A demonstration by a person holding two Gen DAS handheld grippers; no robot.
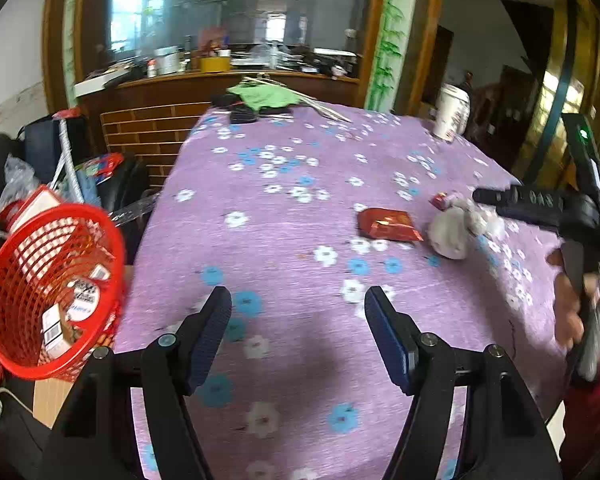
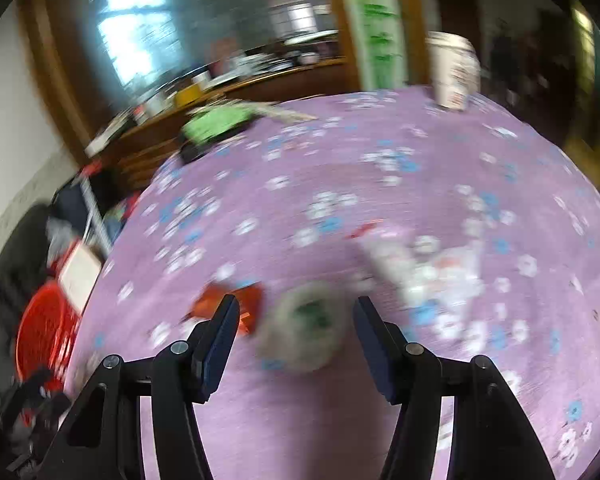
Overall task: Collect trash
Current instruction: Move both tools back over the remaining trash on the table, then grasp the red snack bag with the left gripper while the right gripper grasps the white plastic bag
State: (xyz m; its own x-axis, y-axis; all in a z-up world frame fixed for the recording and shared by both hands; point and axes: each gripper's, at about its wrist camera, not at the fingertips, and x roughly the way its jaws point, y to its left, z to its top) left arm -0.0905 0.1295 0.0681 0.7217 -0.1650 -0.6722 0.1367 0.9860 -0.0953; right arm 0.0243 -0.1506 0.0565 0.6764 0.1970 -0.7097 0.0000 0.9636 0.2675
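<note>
I am holding my left tool [image 1: 298, 308] open over the purple flowered counter [image 1: 284, 216] and my right tool [image 2: 296, 314] open around a blurred crumpled white wad [image 2: 304, 328], untouched, red mesh basket [image 1: 40, 288] sitting at the left.

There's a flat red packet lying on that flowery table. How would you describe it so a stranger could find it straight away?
Start at the purple flowered tablecloth and look toward its right side, where a few scraps lie together. The red packet is the leftmost of them, lying beside a crumpled white wad. It is the only flat, shiny, rectangular piece; its neighbours are pale, rumpled lumps.
</note>
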